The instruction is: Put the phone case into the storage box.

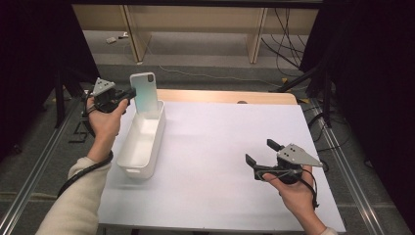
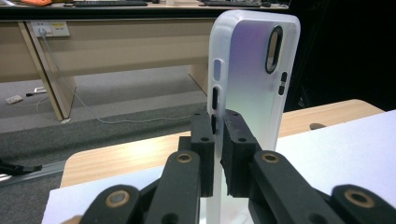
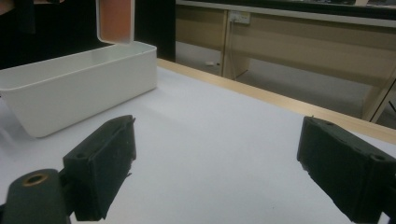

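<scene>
One wide white surface (image 1: pixel 220 161) lies under me, and the long white bin (image 1: pixel 143 142) sits along its left side. My left hand-held gripper (image 1: pixel 128 93) pinches the phone case (image 1: pixel 145 91) by its side edge, upright over the bin's far end. I judge this the drop-in step: lower it inside, then let go. My right hand-held gripper (image 1: pixel 260 152) waits spread wide, empty, well apart from the bin.

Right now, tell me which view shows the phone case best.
The left gripper view: the phone case stands upright and close, camera cutout and side slots plain, pinched along its edge by the left gripper. The high view shows it small, over the white bin's far end. The right gripper view catches its lower end.
</scene>
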### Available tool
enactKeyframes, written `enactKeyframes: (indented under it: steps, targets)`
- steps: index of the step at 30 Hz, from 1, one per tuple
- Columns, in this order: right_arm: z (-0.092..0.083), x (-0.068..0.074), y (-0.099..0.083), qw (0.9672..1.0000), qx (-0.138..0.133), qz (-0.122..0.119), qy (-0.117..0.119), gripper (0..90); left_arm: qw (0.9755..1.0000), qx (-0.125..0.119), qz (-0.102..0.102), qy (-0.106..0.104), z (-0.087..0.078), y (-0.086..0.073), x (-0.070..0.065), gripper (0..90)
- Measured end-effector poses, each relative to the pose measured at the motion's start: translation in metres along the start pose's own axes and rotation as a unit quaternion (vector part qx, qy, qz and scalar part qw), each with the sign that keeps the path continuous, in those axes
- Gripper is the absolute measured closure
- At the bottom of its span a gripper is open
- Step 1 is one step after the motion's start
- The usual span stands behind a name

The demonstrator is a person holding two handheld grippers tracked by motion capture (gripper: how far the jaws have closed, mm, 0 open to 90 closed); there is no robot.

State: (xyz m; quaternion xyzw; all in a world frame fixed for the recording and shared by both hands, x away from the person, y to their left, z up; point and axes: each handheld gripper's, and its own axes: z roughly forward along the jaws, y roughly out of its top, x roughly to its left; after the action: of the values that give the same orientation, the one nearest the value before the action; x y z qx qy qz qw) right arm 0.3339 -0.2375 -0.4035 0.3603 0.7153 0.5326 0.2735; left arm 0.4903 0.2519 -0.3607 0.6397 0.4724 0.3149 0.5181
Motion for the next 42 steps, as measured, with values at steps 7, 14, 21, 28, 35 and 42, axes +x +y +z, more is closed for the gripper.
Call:
enactKeyframes:
  steps: [7,14,21,28,35,42]
  targets:
    - [0.000,0.000,0.000,1.0000,-0.003,0.001,0.000,12.7,1.0000,0.002,0.000,0.000,0.004,0.000,0.000,84.1]
    - [0.000,-0.001,0.000,1.0000,-0.003,0.001,0.000,12.7,1.0000,0.006,0.001,0.001,0.007,-0.002,0.002,84.0]
    - [0.000,0.000,0.000,1.0000,-0.003,0.000,0.000,12.7,1.0000,0.007,0.000,0.001,0.009,-0.004,0.003,84.0]
    - [0.000,0.000,0.000,1.0000,-0.001,0.000,0.000,12.7,1.0000,0.007,0.000,-0.001,0.011,-0.004,0.004,84.0]
    - [0.000,-0.001,0.000,1.0000,-0.002,0.000,0.000,12.7,1.0000,0.009,0.000,0.001,0.013,-0.005,0.005,84.0]
    - [0.000,0.000,0.000,1.0000,0.002,-0.002,-0.004,12.7,0.9999,0.010,0.003,0.002,0.016,-0.006,0.005,84.0]
